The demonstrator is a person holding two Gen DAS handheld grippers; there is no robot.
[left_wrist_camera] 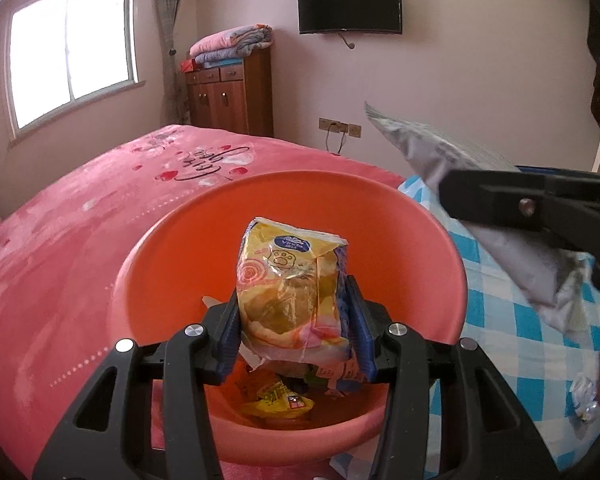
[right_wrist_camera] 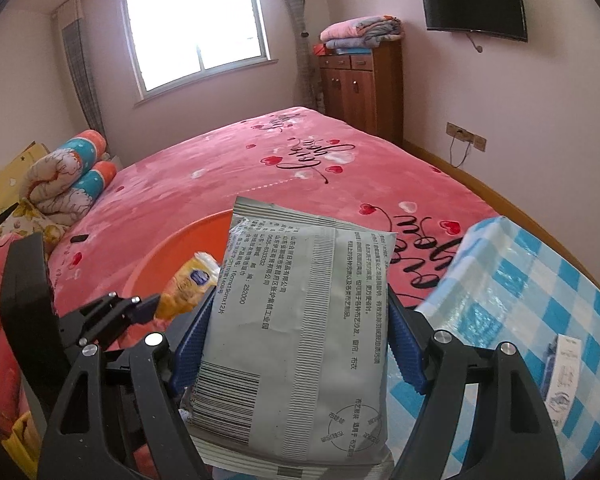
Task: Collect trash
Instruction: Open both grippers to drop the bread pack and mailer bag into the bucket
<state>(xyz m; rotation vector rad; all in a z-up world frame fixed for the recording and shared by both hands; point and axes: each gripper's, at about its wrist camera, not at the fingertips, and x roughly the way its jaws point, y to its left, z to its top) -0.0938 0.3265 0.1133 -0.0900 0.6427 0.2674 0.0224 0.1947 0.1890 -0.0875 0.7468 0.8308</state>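
Note:
My left gripper (left_wrist_camera: 294, 320) is shut on a yellow tissue pack (left_wrist_camera: 292, 280) and holds it over the orange-pink basin (left_wrist_camera: 160, 264), which stands on the bed. Several wrappers (left_wrist_camera: 278, 398) lie at the basin's bottom. My right gripper (right_wrist_camera: 298, 336) is shut on a grey printed pouch (right_wrist_camera: 300, 336) with a barcode. That pouch (left_wrist_camera: 440, 152) and the right gripper show at the right of the left wrist view, beside the basin's right rim. The left gripper with the yellow pack (right_wrist_camera: 190, 286) shows at the left of the right wrist view, over the basin (right_wrist_camera: 192, 240).
A pink bedspread (right_wrist_camera: 240, 168) covers the bed. A blue-checked cloth (right_wrist_camera: 540, 280) lies to the right, with a small white box (right_wrist_camera: 562, 376) and a crumpled clear wrapper (left_wrist_camera: 586, 398) on it. Rolled bedding (right_wrist_camera: 72, 176) lies far left. A wooden cabinet (right_wrist_camera: 360, 88) stands by the wall.

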